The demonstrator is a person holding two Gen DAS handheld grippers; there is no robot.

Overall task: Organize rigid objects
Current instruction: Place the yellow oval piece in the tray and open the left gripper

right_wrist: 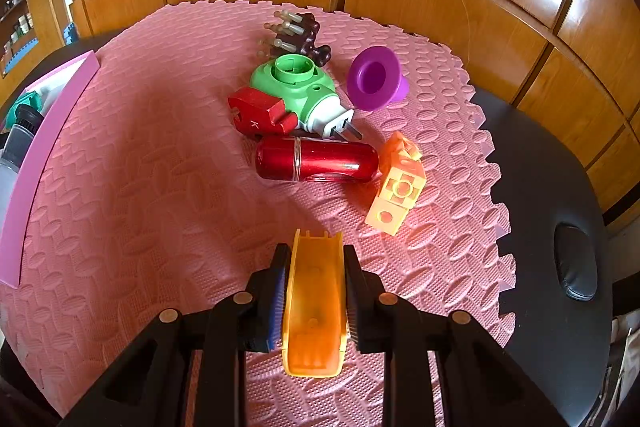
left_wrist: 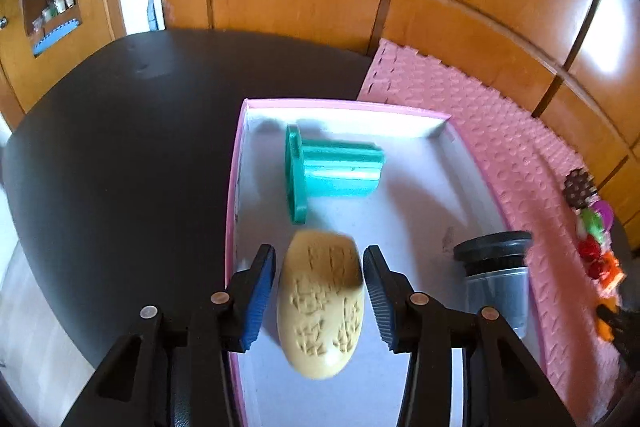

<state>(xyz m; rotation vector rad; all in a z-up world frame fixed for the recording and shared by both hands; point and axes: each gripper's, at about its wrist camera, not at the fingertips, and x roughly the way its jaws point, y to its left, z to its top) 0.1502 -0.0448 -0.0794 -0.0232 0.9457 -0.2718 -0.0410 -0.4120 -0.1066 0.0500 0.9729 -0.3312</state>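
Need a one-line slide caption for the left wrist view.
Left tool open around a tan carved block above the pink box, beside a teal holder.

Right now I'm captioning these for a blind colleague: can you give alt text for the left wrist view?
The left gripper hangs open around a tan carved oval block above a pink-rimmed box. Inside the box lie a teal plastic piece and a black-capped clear bottle; the box sits on a dark table beside a pink foam mat.

Black table [left_wrist: 120,147] carrying a pink foam mat [right_wrist: 160,187] and pink-rimmed box [left_wrist: 234,187]
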